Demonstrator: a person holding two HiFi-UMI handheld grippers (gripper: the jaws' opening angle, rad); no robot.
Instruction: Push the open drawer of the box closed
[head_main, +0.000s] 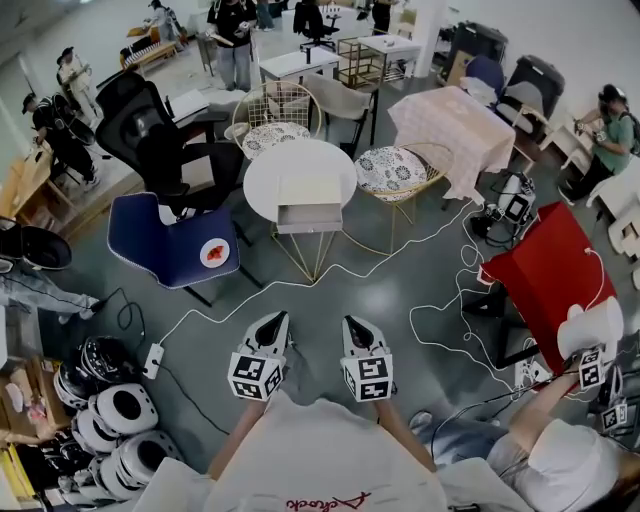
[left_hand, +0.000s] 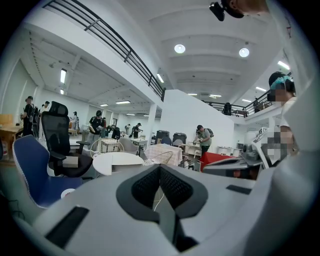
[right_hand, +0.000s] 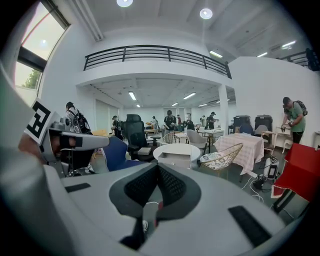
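Observation:
A cream box (head_main: 312, 190) rests on the round white table (head_main: 270, 175) across the floor from me, its drawer (head_main: 309, 217) pulled out toward me. The right gripper view shows the box (right_hand: 175, 159) on the table (right_hand: 176, 149), far beyond the jaws. In the left gripper view the box (left_hand: 126, 167) peeks over the jaw tops. My left gripper (head_main: 274, 320) and right gripper (head_main: 353, 324) hang side by side near my body, well short of the table. Both are shut with nothing between the jaws, which meet in the left gripper (left_hand: 160, 168) and right gripper (right_hand: 156, 168) views.
A blue chair (head_main: 170, 243) with a small plate stands left of the table, a black office chair (head_main: 150, 130) behind it. Wire chairs (head_main: 395, 172) sit behind and to the right. White cables (head_main: 440, 300) cross the floor. A red table (head_main: 548, 270) and another person (head_main: 560, 450) are at right; helmets (head_main: 110, 410) at lower left.

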